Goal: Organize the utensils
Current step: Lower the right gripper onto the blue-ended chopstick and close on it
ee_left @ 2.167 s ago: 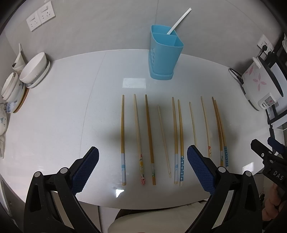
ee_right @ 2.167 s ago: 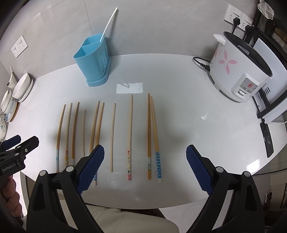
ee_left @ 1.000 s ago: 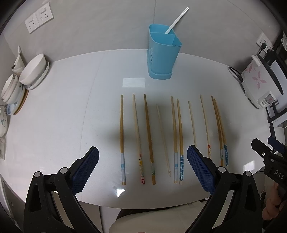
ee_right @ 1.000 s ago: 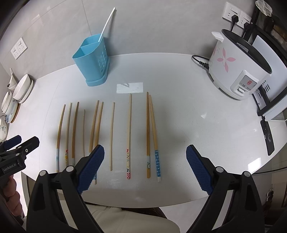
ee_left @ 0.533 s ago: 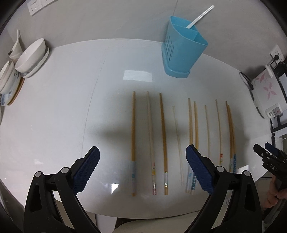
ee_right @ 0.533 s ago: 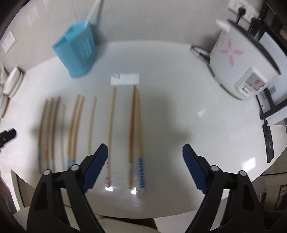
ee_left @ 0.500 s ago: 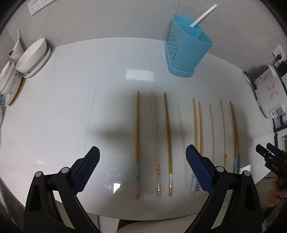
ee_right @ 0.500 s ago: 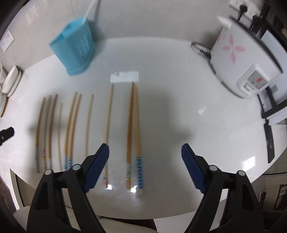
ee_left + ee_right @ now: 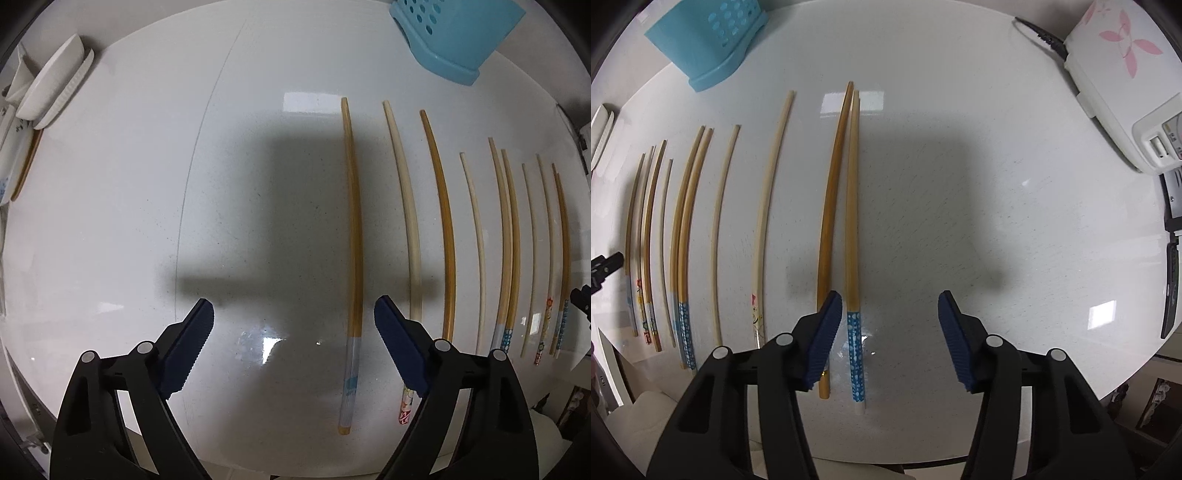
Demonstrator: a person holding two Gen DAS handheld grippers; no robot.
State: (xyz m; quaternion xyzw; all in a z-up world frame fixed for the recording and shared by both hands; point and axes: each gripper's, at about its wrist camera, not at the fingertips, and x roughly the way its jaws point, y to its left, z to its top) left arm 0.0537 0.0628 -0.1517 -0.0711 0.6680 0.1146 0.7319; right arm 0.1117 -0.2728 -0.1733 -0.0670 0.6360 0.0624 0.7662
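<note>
left tool (image 9: pixel 293 343) wide open, right tool (image 9: pixel 889 330) likewise

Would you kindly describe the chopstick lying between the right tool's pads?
Find the white rice cooker, then the chopstick row left of it. The blue-dotted chopstick is the row's nearest to it. Its darker neighbour lacks blue dots.

Glossy white countertop (image 9: pixel 110 221) reflecting overhead light, crossed by dark shadows.

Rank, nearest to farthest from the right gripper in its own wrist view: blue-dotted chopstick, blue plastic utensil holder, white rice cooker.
1. Blue-dotted chopstick, lying between the right gripper's open fingers.
2. White rice cooker, far right.
3. Blue plastic utensil holder, far left corner.
</note>
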